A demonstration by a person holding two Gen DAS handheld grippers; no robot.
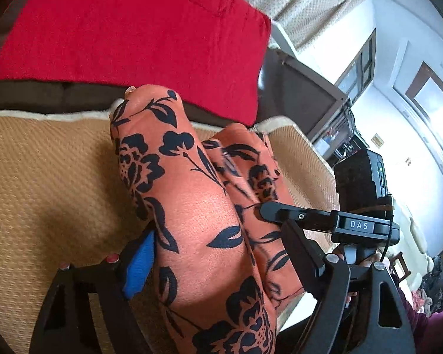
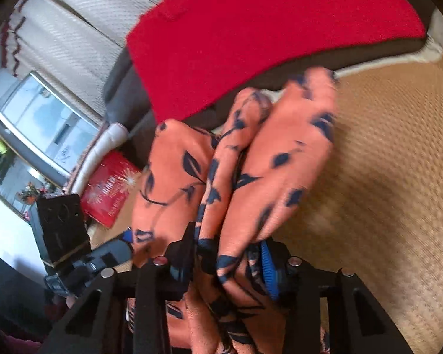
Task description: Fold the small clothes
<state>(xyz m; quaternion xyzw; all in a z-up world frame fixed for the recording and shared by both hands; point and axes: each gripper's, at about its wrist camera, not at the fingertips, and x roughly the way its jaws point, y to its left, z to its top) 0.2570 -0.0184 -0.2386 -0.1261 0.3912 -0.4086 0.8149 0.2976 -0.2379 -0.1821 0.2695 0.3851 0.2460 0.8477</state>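
orange floral garment [image 1: 198, 206] bunched between both tools, left tool [image 1: 218, 250] and right tool [image 2: 227, 262] each pinching folds, lifted clear ahead for folding.

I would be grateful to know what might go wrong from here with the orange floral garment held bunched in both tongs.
1. The orange floral garment is bunched into thick rolls between the left tongs and right tongs; it may fold unevenly.
2. The two tongs sit very close together, so they could collide.
3. The red cloth lies just behind; a swinging fold could drag onto it rather than the woven mat.
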